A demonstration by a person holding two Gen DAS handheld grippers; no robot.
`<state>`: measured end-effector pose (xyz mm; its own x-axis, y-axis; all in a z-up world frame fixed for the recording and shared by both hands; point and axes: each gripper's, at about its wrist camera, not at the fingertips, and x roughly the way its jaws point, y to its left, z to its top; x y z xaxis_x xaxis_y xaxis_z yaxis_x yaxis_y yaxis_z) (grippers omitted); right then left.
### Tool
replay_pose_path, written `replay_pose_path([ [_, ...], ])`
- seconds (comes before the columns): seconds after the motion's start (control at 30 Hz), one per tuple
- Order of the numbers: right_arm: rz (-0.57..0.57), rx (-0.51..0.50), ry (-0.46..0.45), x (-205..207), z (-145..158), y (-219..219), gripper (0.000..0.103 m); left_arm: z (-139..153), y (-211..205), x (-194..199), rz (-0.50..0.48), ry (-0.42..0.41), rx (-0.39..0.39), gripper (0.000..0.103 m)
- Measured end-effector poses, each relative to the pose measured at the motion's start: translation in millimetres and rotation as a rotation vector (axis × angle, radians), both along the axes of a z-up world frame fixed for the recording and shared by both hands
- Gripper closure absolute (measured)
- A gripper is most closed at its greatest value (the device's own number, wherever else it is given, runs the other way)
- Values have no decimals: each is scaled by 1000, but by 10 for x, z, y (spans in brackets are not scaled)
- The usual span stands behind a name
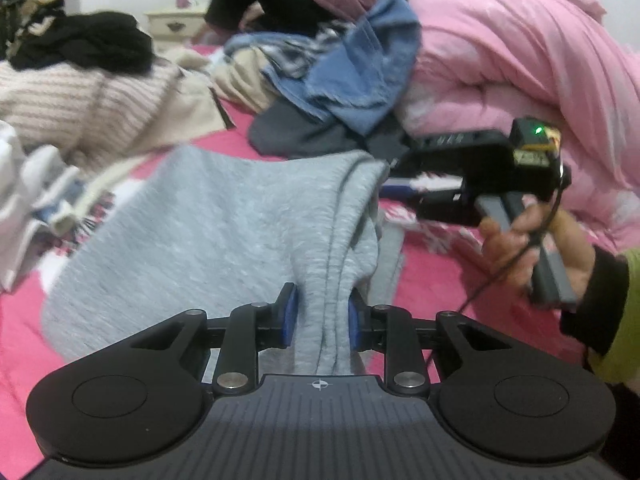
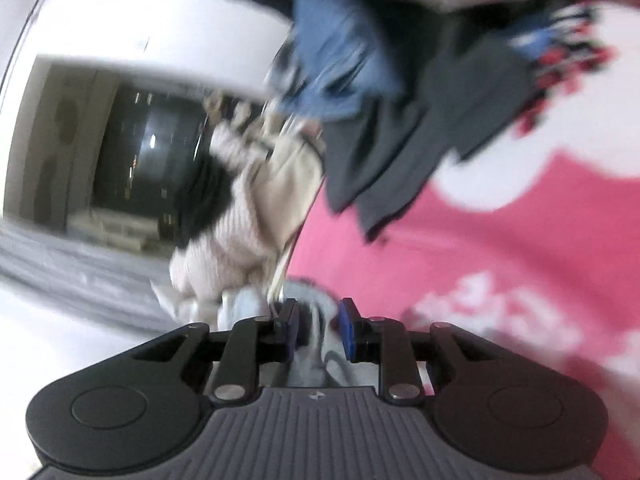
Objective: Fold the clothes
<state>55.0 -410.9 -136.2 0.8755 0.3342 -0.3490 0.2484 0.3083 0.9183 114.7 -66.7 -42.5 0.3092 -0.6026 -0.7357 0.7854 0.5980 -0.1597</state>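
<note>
On the far left of the left wrist view a cream ribbed sweater (image 1: 80,108) lies heaped on the pink bedspread (image 1: 24,320), with a black garment (image 1: 84,44) on top of it. Moving right, the grey garment (image 1: 192,232) spreads across the bedspread, and a bunched fold of it runs down into the left gripper (image 1: 322,316), whose blue pads are clamped on the cloth from both sides. Behind the grey garment sit a blue cloth (image 1: 360,68) and a dark grey piece (image 1: 304,136), then a pink quilt (image 1: 520,60) piled high. At the right edge a hand (image 1: 532,248) in a black cuff and a yellow-green sleeve holds the right gripper (image 1: 394,184), which reaches leftward to the garment's far corner (its tips are hard to make out there).

The right wrist view is blurred. At its left is a dark doorway (image 2: 132,160), then the cream sweater, and, low in the middle, pale grey fabric sits between the right gripper's blue pads, which press on it. The bedspread fills the right side.
</note>
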Motion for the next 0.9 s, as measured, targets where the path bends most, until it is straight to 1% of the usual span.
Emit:
replay_pose_path([
  [0.03, -15, 15, 6, -67, -3, -52, 74, -22, -24, -26, -6, -3, 8, 76],
  [0.07, -31, 30, 13, -134, -5, -105, 70, -39, -46, -58, -9, -18, 17, 74],
  [0.1, -46, 45, 19, -201, -8, -157, 62, -51, -73, -92, -14, -34, 24, 72],
  [0.17, -51, 66, 35, -298, -16, -197, 51, -71, -131, -164, -27, -68, 34, 59],
  [0.27, -32, 86, 75, -319, -79, -162, 37, -107, -251, -297, -46, -150, 59, 48],
  [0.3, -25, 92, 89, -318, -104, -146, 37, -111, -293, -347, -47, -182, 72, 48],
  [0.33, -16, 94, 94, -327, -101, -126, 37, -81, -296, -390, -44, -207, 69, 48],
  [0.4, 7, 91, 86, -364, -40, -75, 35, 17, -254, -469, -33, -246, 45, 48],
  [0.43, 22, 93, 73, -374, 1, -50, 34, 84, -198, -508, -23, -252, 14, 47],
  [0.5, 46, 109, 37, -403, 83, -10, 26, 251, 23, -574, 20, -229, -73, 42],
  [0.57, 57, 130, 20, -475, 130, 29, 20, 353, 272, -617, 85, -195, -137, 35],
  [0.6, 62, 150, 16, -526, 130, 59, 17, 378, 416, -618, 128, -166, -161, 34],
  [0.67, 75, 188, 31, -628, 84, 154, 14, 357, 697, -577, 233, -91, -191, 34],
  [0.73, 98, 209, 79, -690, -13, 303, 12, 263, 971, -497, 358, -8, -215, 34],
  [0.77, 110, 219, 105, -688, -65, 379, 12, 213, 1072, -461, 411, 23, -223, 34],
  [0.83, 126, 209, 115, -600, -94, 492, 11, 119, 1246, -401, 509, 74, -239, 34],
  [0.87, 132, 199, 113, -549, -92, 540, 8, 89, 1289, -378, 539, 78, -238, 34],
  [0.9, 129, 193, 103, -500, -92, 570, 5, 77, 1284, -359, 551, 61, -227, 34],
])
